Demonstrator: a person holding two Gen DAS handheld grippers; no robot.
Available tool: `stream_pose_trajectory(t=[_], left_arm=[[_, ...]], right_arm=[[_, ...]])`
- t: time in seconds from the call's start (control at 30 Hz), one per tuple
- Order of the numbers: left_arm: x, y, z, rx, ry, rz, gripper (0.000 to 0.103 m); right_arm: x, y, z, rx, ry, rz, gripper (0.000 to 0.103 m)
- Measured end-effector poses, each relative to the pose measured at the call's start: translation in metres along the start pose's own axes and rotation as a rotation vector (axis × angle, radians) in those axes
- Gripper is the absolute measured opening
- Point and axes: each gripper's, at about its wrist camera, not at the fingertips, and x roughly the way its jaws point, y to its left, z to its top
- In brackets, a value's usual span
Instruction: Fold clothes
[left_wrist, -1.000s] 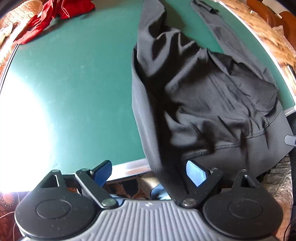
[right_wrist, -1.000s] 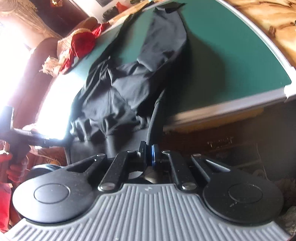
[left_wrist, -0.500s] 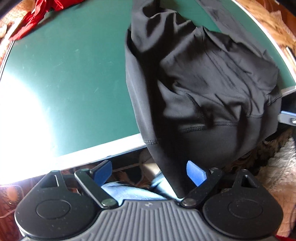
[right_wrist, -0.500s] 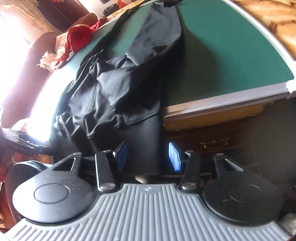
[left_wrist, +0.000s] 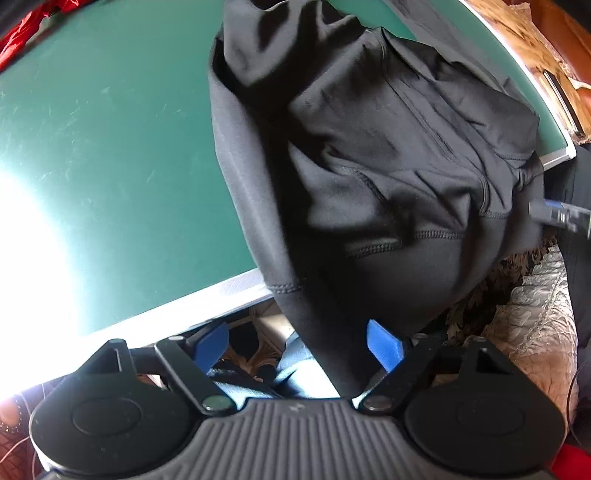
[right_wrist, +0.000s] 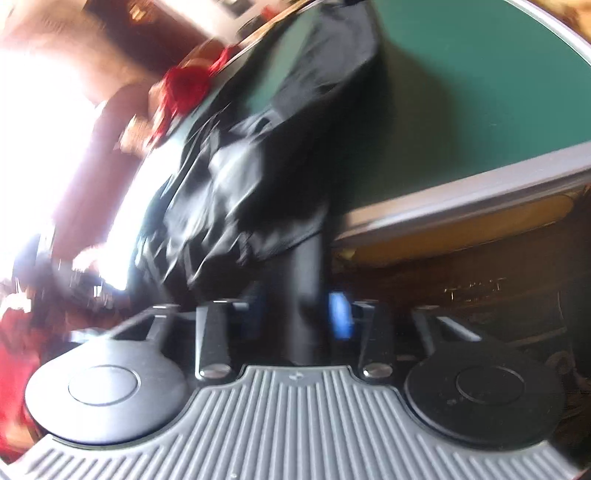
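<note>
A black garment (left_wrist: 369, 147) lies crumpled on the green table (left_wrist: 110, 147), and its waist end hangs over the near edge. My left gripper (left_wrist: 297, 343) points down at that edge with its jaws closing. The hanging hem runs between the blue pads (left_wrist: 384, 347), which do not press on it. In the blurred right wrist view, a hanging strip of the garment (right_wrist: 306, 280) passes between the pads of my right gripper (right_wrist: 299, 314). Those jaws are closing but still stand apart. The right gripper's tip (left_wrist: 554, 214) also shows beside the garment's right side.
Red cloth (right_wrist: 184, 88) lies at the table's far left corner. The table's pale rim (right_wrist: 480, 192) runs above a wooden front panel. A person's blue-trousered leg (left_wrist: 295, 369) is below the left gripper. Patterned upholstery (left_wrist: 535, 314) sits to the right.
The garment has slid toward the near edge and hangs further over it. The right gripper let go of the fabric, opened, and its pads are now coming together again.
</note>
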Motion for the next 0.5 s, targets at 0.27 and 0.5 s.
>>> stream_pose_trajectory(t=[0.27,0.5], left_arm=[[-0.043,-0.016,-0.013,0.079,-0.096,0.130,0.087],[-0.069,-0.008,0.030,0.044,-0.244,0.095,0.090]], right_arm=[[-0.024,0.042,0.007,-0.284,0.094,-0.309,0.035],[-0.039,0.040,0.169,-0.274,-0.154,-0.293,0.060]])
